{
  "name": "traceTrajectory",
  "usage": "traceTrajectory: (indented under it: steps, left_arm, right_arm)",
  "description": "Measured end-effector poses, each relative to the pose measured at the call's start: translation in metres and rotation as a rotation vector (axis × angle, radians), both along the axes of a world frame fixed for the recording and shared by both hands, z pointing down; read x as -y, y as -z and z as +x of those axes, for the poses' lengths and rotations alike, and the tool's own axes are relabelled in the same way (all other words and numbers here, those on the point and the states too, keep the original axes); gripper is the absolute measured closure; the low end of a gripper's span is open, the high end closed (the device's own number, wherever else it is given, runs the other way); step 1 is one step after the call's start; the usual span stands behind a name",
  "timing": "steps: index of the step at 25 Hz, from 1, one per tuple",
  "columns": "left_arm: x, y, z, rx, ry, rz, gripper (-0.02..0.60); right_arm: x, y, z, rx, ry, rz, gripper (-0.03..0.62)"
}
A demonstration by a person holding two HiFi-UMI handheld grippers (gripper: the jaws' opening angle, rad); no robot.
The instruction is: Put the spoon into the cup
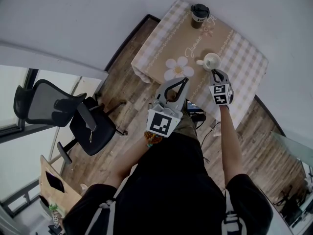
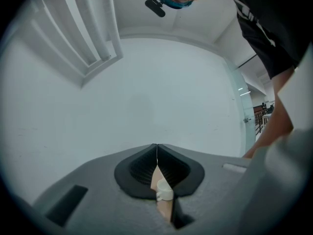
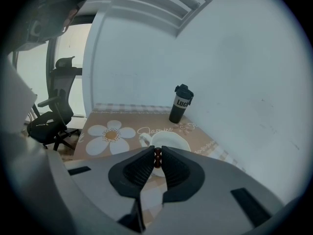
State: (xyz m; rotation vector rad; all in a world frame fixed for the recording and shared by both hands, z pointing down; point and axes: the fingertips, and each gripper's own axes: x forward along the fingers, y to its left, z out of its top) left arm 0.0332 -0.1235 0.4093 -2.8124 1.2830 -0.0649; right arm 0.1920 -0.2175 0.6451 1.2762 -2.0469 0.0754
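Black short sleeves and both forearms of the person fill the bottom of the head view, each hand carrying a gripper with a black-and-white marker cube. Held high and nearer the body, the left gripper [image 2: 156, 153] has its jaws pressed together with nothing between them, and its own view faces a bare white wall. Farther out, the right gripper [image 3: 157, 154] has its jaws clenched on the dark brown, beaded handle of the spoon [image 3: 157, 157]; the spoon's bowl is hidden, so whether it has entered the cup cannot be told. Its tips sit right at the near rim of the white cup [image 1: 212, 61], which stands on a table [image 1: 244, 58] covered by a tan cloth with checked borders. A printed white daisy [image 1: 178, 67] lies left of the cup, and cursive lettering that appears to read "Jasmine" [image 3: 156, 129] runs behind it. At the far edge stands a dark tumbler [image 3: 181, 103] whose label shows the white letters "Luc". An office chair [image 1: 73, 112] stands on the wooden floor.
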Motion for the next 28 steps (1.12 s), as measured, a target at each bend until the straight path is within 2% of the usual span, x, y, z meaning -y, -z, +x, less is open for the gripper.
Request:
traceTrajectory:
  steps: [9, 14, 28]
  left_arm:
    - [-0.001, 0.0, 0.002, 0.001, -0.007, -0.001, 0.565]
    - [-0.005, 0.002, 0.002, -0.004, -0.011, 0.002, 0.565]
    - [-0.02, 0.022, -0.001, -0.029, -0.02, 0.046, 0.565]
  right_arm:
    - [0.001, -0.002, -0.001, 0.025, 0.013, -0.022, 0.537]
    - [-0.002, 0.014, -0.001, 0.051, -0.007, 0.006, 0.537]
    - [-0.028, 0.114, -0.012, 0.097, -0.015, 0.22, 0.537]
